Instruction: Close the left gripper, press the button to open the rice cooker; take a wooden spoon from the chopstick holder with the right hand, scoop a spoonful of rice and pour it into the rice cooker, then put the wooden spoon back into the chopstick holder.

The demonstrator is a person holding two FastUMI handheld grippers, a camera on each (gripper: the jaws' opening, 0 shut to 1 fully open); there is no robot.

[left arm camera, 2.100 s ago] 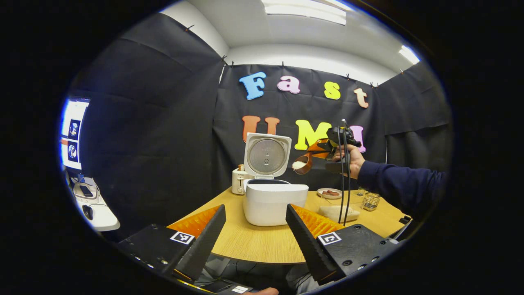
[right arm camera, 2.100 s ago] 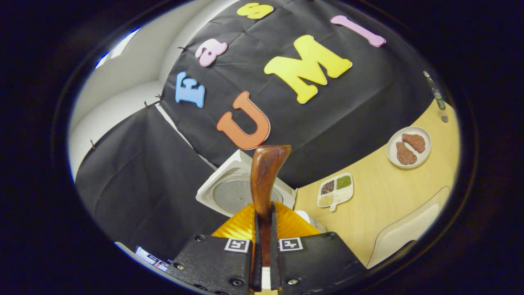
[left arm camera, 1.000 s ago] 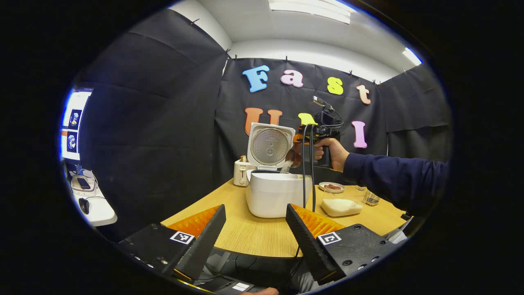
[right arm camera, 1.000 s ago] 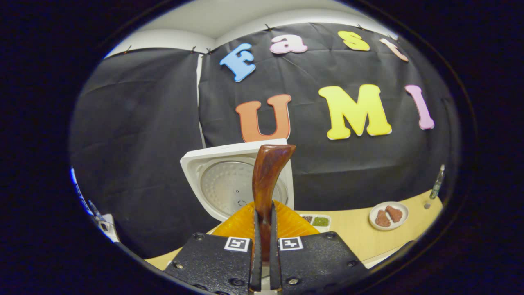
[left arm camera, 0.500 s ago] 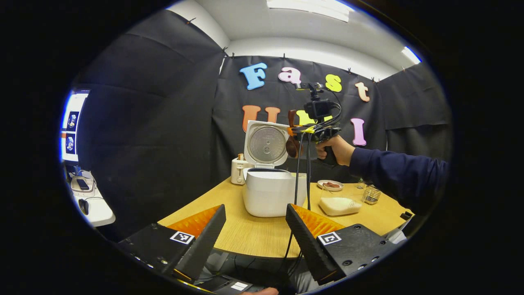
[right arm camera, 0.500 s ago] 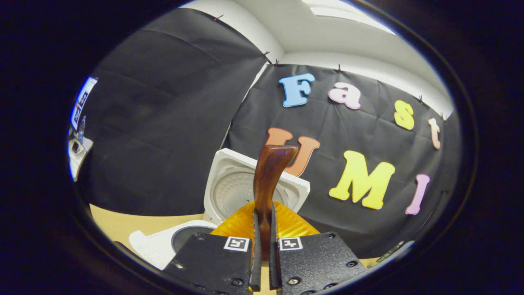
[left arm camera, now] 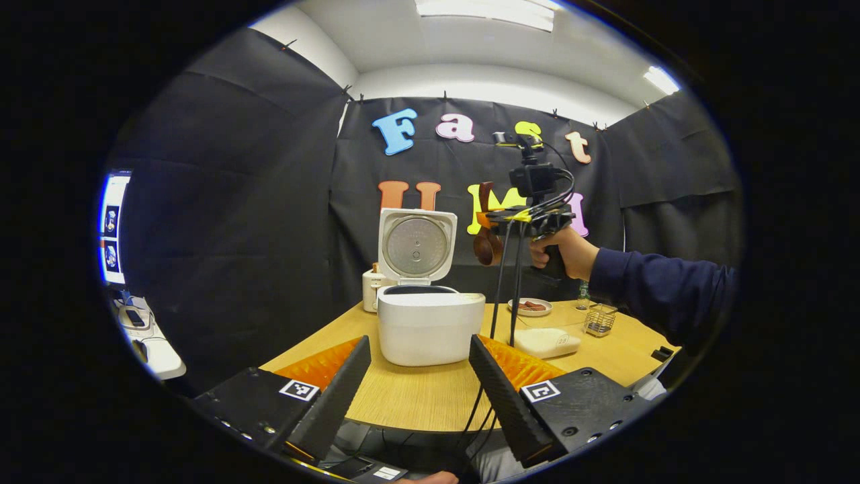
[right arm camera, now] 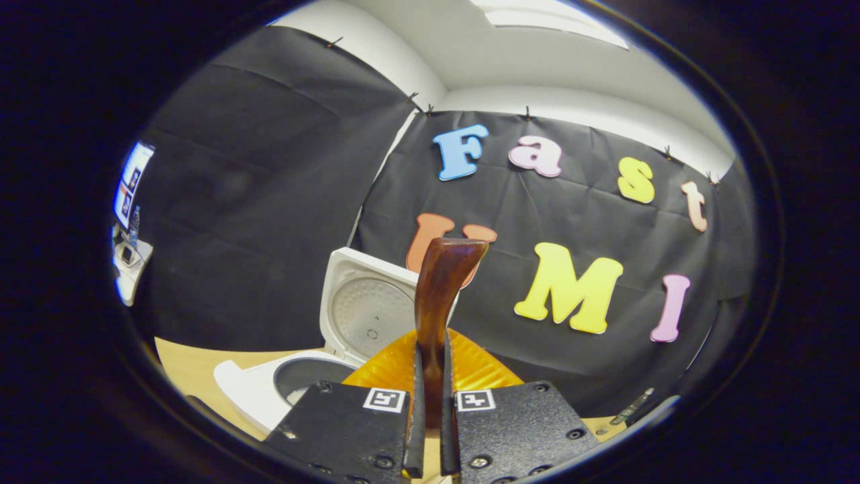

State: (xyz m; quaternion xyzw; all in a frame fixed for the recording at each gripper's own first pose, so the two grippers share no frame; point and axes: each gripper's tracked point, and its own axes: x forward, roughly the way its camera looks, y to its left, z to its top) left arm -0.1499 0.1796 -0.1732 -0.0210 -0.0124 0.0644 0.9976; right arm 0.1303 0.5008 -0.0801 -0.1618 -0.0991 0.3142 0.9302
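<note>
— Black cloth behind, wooden table (left arm camera: 430,396) below. Where's the spoon (right arm camera: 440,289) now?

— Up in the air, clamped by its handle between the right gripper's (right arm camera: 430,403) two fingers, which are pressed together on it. In the right gripper view the handle rises straight out from between them and bends at the top. In the left gripper view the bowl of the spoon (left arm camera: 485,245) hangs down, just right of the cooker's raised lid (left arm camera: 416,245) and above the pot's right edge.

— What changed from a second ago?

— Then the spoon was tipped over the cooker (left arm camera: 430,326) with rice falling from it. Now it has been lifted and drawn back to the right, clear of the pot. In the right gripper view the lid (right arm camera: 366,309) has slid to the left of the handle, and the pot's dark opening shows at lower left.

— And the other gripper?

— The left gripper (left arm camera: 420,383) sits low at the near table edge, its fingers spread wide and holding nothing. It has hardly moved. The cooker stands between its tips, farther off.

— Who holds the right one?

— A hand (left arm camera: 568,252) in a dark blue sleeve (left arm camera: 662,292), with cables (left arm camera: 507,282) dangling from the gripper (left arm camera: 510,218) to the table.

— Anything else out there?

— A wire holder (left arm camera: 600,319) at the right, well apart from the spoon, a lidded white box (left arm camera: 547,341) in front of it, and a small plate (left arm camera: 531,307) behind.
</note>
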